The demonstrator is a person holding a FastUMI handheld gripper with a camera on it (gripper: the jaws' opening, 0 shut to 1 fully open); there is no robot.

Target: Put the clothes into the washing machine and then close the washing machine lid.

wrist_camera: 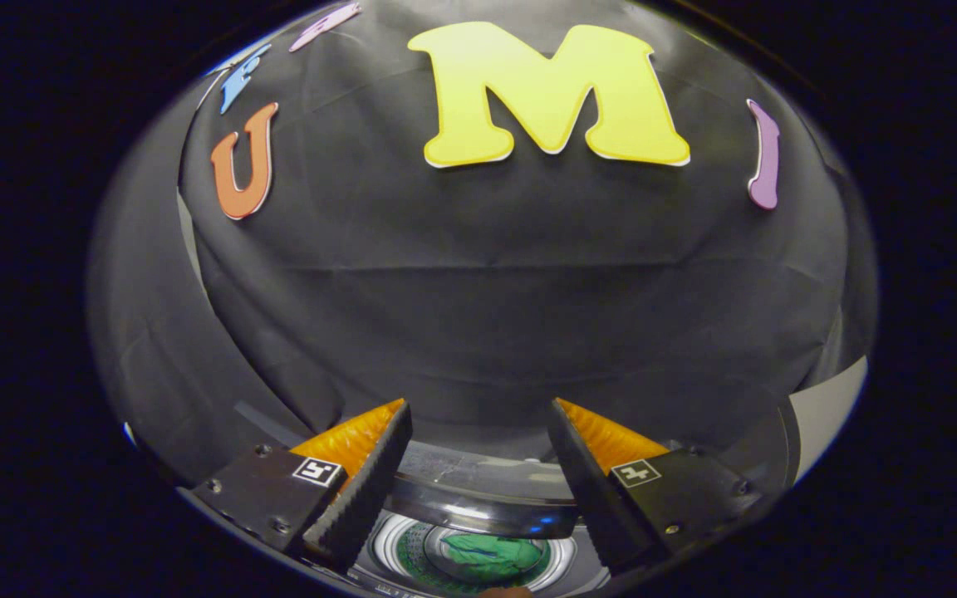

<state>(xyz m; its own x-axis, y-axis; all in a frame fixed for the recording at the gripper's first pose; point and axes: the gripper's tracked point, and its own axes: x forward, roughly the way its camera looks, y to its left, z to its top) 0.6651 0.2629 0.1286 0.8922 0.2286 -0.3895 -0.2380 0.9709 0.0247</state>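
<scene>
gripper view | we hold the gripper (pixel 478 415) wide apart, nothing between its fingers | washing machine (pixel 478 531) sits just below and between the fingers, drum open | green clothes (pixel 491 555) lie inside the drum | we judge the lid (pixel 478 498) not yet closed

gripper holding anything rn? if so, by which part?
Nothing held. The gripper is open, fingers spread apart with only the washing machine rim between them; green clothing lies down in the drum.
</scene>
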